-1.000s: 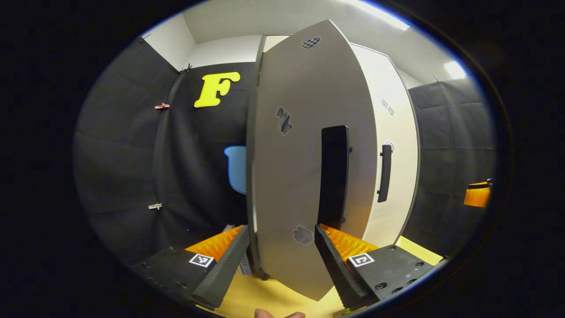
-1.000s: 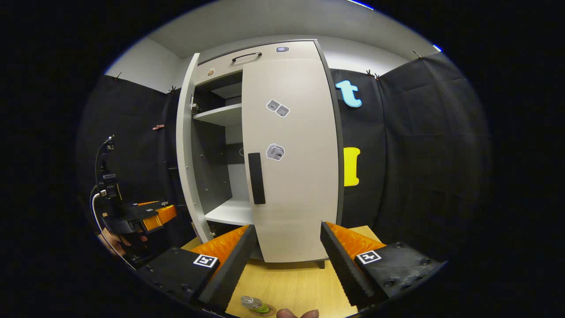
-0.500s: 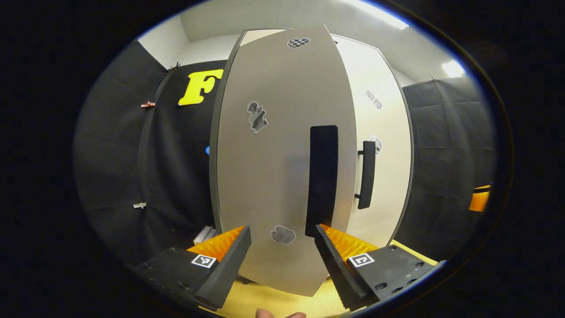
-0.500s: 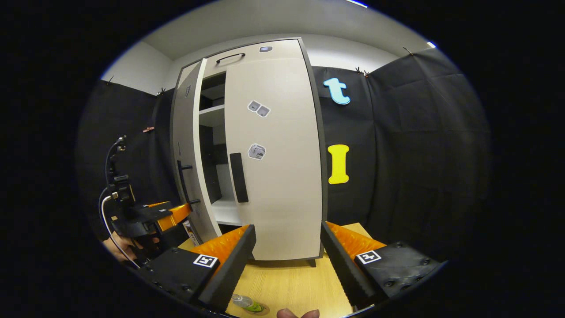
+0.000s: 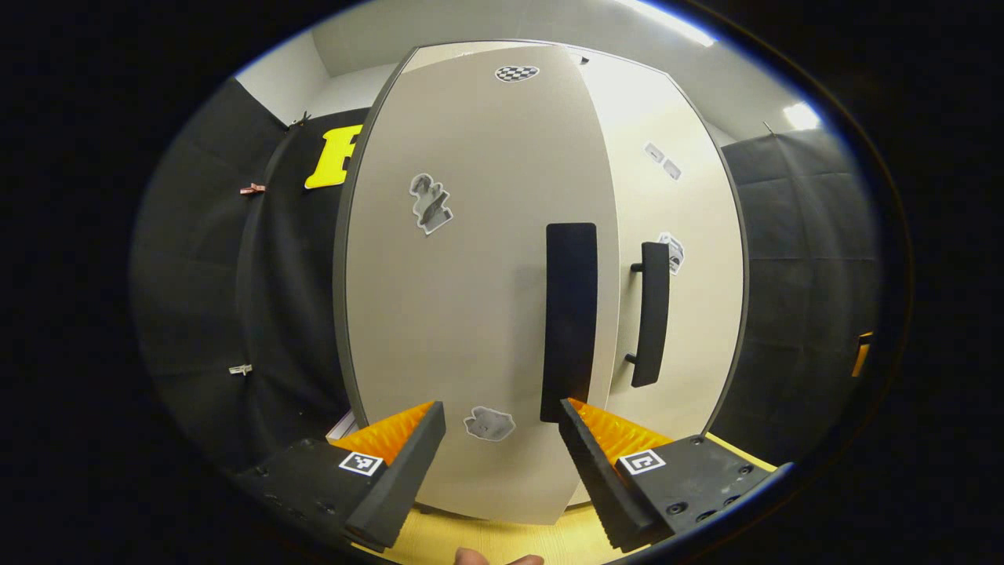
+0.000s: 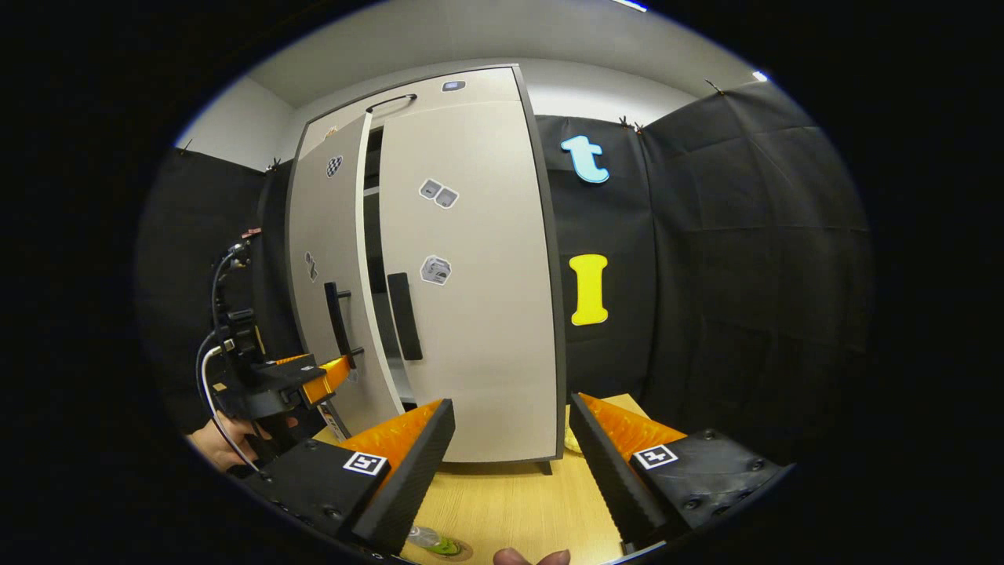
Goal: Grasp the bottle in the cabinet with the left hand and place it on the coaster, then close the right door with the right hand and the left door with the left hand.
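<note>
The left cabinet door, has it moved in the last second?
Yes. The left door has swung toward the shut right door, leaving a narrow gap.

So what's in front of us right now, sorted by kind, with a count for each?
Cabinet doors: 2, left door, right door
Door handles: 2
Bottles: 1
Grippers: 2, left gripper, right gripper
Total: 7

Your cabinet doors – the left door [image 5: 471,298] and the right door [image 6: 478,314] – looked smooth and matt, like laminated board. Their handles [image 5: 570,314] were matt black, plastic by the look. The table [image 6: 518,502] showed a pale wood grain – the booth wall [image 6: 729,275] was black cloth, creased.
</note>
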`<state>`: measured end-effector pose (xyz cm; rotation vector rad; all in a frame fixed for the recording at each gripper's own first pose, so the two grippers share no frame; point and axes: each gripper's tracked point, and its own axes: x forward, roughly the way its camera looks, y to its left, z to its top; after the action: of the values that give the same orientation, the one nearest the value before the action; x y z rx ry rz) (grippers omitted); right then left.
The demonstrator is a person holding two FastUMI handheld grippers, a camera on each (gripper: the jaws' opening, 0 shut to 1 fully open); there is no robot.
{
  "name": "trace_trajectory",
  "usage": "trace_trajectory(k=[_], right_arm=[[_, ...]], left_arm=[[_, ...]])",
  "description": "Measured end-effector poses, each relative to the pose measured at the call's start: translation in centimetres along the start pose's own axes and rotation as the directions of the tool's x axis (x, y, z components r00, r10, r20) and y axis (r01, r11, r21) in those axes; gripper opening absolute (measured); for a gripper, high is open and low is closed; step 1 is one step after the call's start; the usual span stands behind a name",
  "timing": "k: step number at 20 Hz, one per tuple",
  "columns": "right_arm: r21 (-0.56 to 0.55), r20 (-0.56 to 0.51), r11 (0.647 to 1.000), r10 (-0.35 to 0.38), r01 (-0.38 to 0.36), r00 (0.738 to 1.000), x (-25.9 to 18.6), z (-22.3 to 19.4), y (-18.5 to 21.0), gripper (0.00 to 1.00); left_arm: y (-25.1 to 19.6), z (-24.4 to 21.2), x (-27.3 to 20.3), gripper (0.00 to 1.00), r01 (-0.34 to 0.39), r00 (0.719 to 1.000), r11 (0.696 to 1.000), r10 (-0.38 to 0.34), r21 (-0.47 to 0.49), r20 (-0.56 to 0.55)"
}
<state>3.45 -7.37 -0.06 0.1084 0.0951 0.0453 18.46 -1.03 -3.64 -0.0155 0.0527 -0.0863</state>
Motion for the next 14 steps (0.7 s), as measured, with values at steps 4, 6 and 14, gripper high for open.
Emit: trace_trajectory(k=[4, 6, 14], right_arm=[[-0.016, 0.0, 1.0, 0.001, -0.001, 1.0, 0.2, 0.3, 0.1, 0.98], [-0.02, 0.002, 1.0, 0.006, -0.006, 1.0, 0.3, 0.4, 0.4, 0.98], [-0.028, 0.013, 0.998, 0.053, -0.053, 0.999, -0.2, 1.4, 2.8, 0.98]], left_arm=[[-0.3, 0.1, 0.7, 0.94, -0.006, 1.0, 1.0, 0.006, -0.005, -0.012], [-0.2, 0.1, 0.4, 0.94, -0.009, 1.0, 1.0, 0.009, -0.004, -0.019], [-0.3, 0.9, -4.3, 0.94, 0.014, 1.0, 0.999, -0.013, 0.036, -0.018]])
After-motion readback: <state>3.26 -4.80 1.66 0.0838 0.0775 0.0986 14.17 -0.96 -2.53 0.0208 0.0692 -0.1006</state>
